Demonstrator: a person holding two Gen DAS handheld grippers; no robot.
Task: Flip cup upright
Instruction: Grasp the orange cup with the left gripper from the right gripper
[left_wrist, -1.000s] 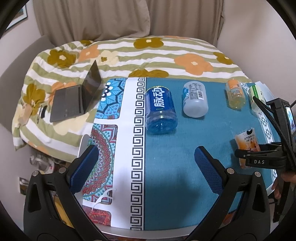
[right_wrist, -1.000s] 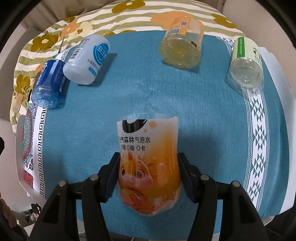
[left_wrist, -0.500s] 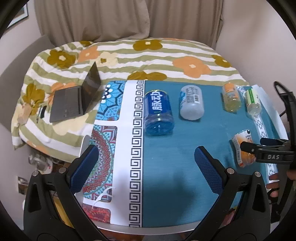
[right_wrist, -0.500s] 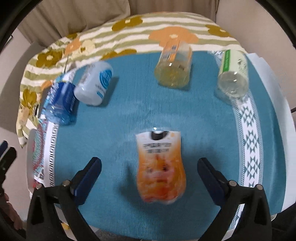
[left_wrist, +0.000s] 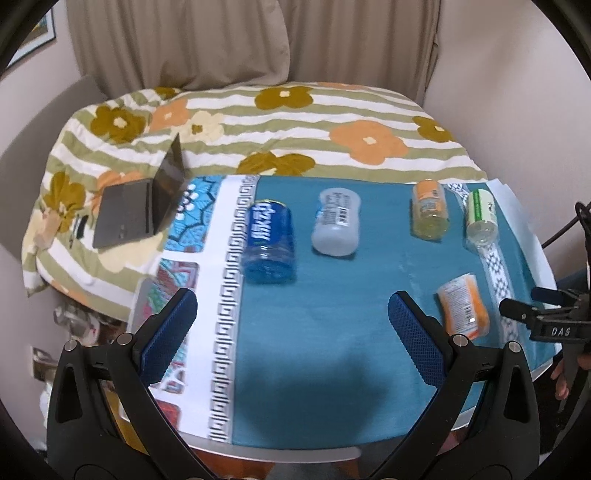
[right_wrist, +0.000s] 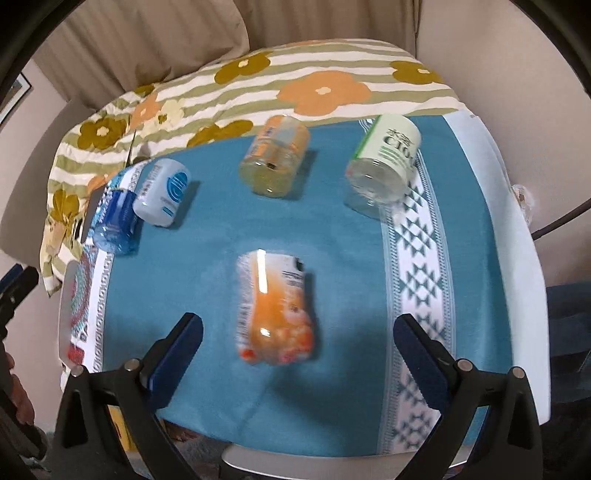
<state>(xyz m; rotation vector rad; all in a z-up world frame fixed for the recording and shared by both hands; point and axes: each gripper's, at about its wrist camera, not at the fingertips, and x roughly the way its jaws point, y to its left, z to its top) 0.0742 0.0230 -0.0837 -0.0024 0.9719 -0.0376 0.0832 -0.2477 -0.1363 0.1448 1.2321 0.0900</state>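
An orange cup (right_wrist: 275, 308) with a cartoon label lies on its side on the teal tablecloth (right_wrist: 207, 266), blurred; it also shows in the left wrist view (left_wrist: 463, 306). My right gripper (right_wrist: 297, 347) is open and empty, its jaws wide on either side of the cup and not touching it; it shows in the left wrist view (left_wrist: 524, 306) at the right edge. My left gripper (left_wrist: 291, 332) is open and empty above the front of the table.
Further back lie a blue cup (left_wrist: 269, 243), a white cup (left_wrist: 336, 221), a yellow cup (left_wrist: 430, 214) and a green-labelled clear cup (left_wrist: 480, 214). A laptop (left_wrist: 144, 199) sits on the flowered bedspread (left_wrist: 295, 122). The table's front edge (left_wrist: 295, 452) is near.
My right gripper has opened, let go of the orange cup and drawn back and up. The cup now lies on its side on the cloth. My left gripper has also risen and pulled back.
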